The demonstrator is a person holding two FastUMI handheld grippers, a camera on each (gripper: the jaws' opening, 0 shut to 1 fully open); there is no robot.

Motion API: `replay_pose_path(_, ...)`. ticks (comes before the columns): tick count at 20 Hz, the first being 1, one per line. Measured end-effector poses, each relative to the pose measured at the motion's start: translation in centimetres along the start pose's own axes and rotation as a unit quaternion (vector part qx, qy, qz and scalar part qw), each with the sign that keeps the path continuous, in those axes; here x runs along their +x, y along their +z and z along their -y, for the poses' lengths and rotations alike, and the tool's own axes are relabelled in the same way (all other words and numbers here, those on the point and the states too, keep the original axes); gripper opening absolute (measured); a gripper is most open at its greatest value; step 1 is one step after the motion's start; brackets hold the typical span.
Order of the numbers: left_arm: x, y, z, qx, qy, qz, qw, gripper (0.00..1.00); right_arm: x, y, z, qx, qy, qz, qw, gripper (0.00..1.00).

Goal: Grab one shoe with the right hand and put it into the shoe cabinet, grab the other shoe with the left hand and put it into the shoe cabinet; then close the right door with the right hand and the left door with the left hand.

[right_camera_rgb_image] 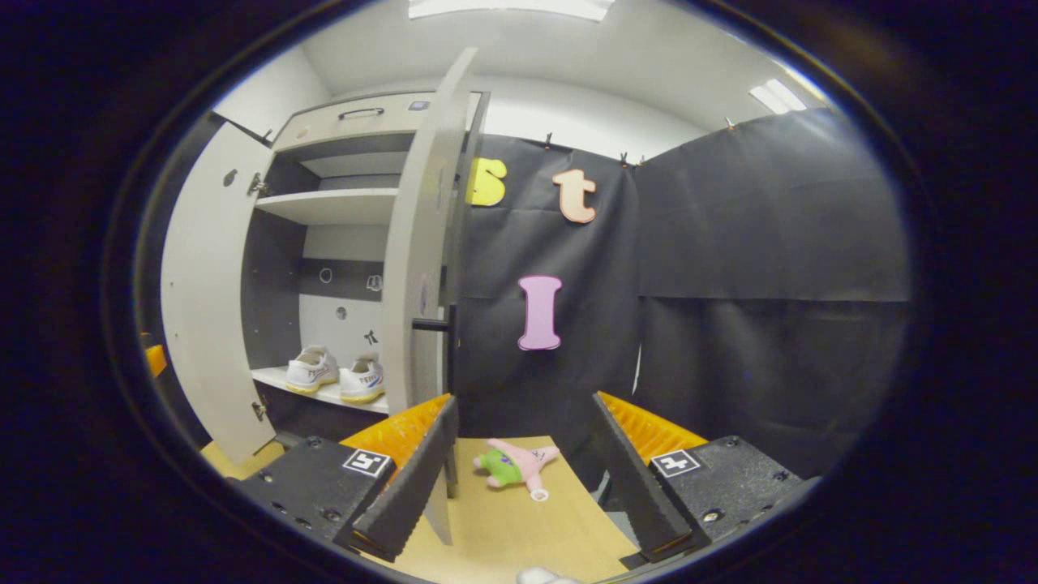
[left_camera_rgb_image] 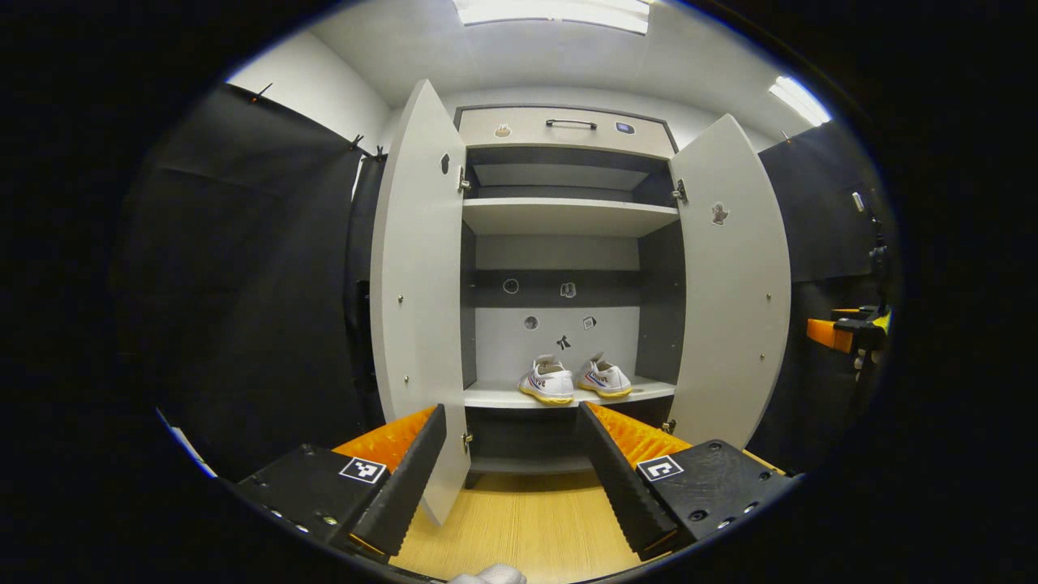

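Note:
Two white shoes with yellow soles, one (left_camera_rgb_image: 547,381) beside the other (left_camera_rgb_image: 603,378), stand side by side on the lower shelf (left_camera_rgb_image: 495,396) of the shoe cabinet. Both cabinet doors, left (left_camera_rgb_image: 418,276) and right (left_camera_rgb_image: 734,276), hang open. My left gripper (left_camera_rgb_image: 512,478) is open and empty, held in front of the cabinet, well short of the shelf. In the right gripper view the shoes (right_camera_rgb_image: 336,371) sit at the left, behind the edge-on right door (right_camera_rgb_image: 418,268). My right gripper (right_camera_rgb_image: 525,474) is open and empty, just right of that door's edge.
A drawer with a dark handle (left_camera_rgb_image: 571,123) tops the cabinet, above an upper shelf (left_camera_rgb_image: 568,215). A pink and green plush toy (right_camera_rgb_image: 515,466) lies on the wooden floor (right_camera_rgb_image: 519,527) right of the door. The other gripper (left_camera_rgb_image: 843,331) shows at the far right of the left gripper view.

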State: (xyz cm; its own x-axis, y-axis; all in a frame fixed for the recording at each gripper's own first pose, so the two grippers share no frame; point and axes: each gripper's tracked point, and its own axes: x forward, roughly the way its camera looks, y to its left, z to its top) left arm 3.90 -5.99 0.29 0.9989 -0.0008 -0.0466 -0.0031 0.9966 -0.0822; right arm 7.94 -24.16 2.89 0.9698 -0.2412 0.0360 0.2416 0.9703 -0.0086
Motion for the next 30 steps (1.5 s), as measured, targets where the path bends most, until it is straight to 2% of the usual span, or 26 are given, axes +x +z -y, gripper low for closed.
replay_pose_path(5, -0.6, -0.8, 0.4, -0.004, 0.005, -0.012, 1.000, 0.96, 4.3, -0.4, -0.2, 0.012, 0.014, -0.017, 1.000, 1.00)
replay_pose_path(8, -0.9, -0.9, 0.6, -0.004, 0.004, -0.012, 1.000, 0.96, 5.3, -0.1, -1.1, 0.029, 0.034, -0.016, 0.999, 1.00)
replay_pose_path(12, -1.0, -1.0, 0.7, -0.009, 0.008, -0.011, 1.000, 0.96, 5.1, 0.0, -2.0, 0.021, 0.060, -0.015, 0.998, 0.98)
replay_pose_path(13, -0.9, -1.1, 0.7, -0.008, 0.008, -0.013, 1.000, 0.96, 5.3, 0.1, -1.9, 0.016, 0.059, -0.015, 0.998, 0.92)
replay_pose_path(15, -1.0, -1.3, 0.6, -0.008, 0.010, -0.015, 1.000, 0.96, 5.1, 0.2, -2.3, 0.015, 0.059, -0.018, 0.998, 1.00)
replay_pose_path(18, -1.0, -1.1, 0.6, -0.010, 0.009, -0.014, 1.000, 0.96, 4.9, 0.2, -3.0, 0.021, 0.059, -0.018, 0.998, 0.98)
replay_pose_path(24, -1.5, -1.0, -0.6, -0.004, 0.020, -0.018, 1.000, 0.96, 3.8, 0.2, -7.5, 0.020, 0.102, -0.018, 0.994, 0.97)
replay_pose_path(30, -2.3, -1.4, -2.2, -0.001, 0.033, -0.026, 0.999, 0.97, 3.8, 0.3, -15.2, 0.021, 0.167, -0.018, 0.986, 0.98)
